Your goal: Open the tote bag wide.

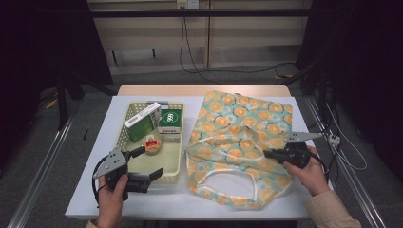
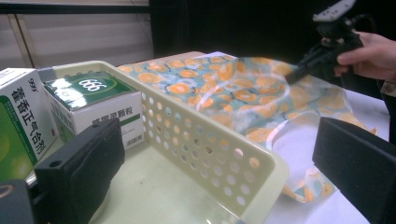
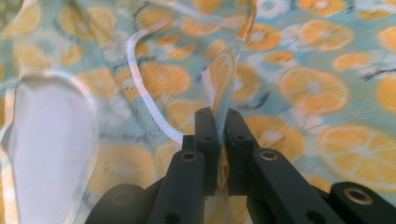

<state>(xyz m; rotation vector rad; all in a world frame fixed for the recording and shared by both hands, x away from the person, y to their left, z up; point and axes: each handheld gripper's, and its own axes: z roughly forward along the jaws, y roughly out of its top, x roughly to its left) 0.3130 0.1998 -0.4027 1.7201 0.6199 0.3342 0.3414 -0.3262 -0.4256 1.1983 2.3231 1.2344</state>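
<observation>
White sheeting covers the surface (image 1: 90, 199), which sits in a dark room with cables trailing along the far wall. On the right half lies the orange-print bag (image 1: 240, 137), flat and crumpled, its cut-out handle at the near edge. The right claw (image 3: 218, 122) is pressed together on a raised fold of the bag's upper layer, near the bag's right side, with the fabric tenting up between the pads. The left claw (image 1: 145, 163) stands spread, holding nothing, with 1 finger inside and 1 outside the near wall of the cream basket (image 1: 177, 142), which lies left of the bag. In the basket are 2 medicine boxes, a tall white-and-green one (image 1: 141, 121) and a green-topped one (image 1: 170, 119), plus a small round packet (image 1: 152, 143).

The step looks like opening the bag. To do it well, the right claw should hold only the top layer and lift it gently up and away, so the mouth gapes rather than the whole bag dragging. If both layers rise together, release and re-pinch nearer the rim.
</observation>
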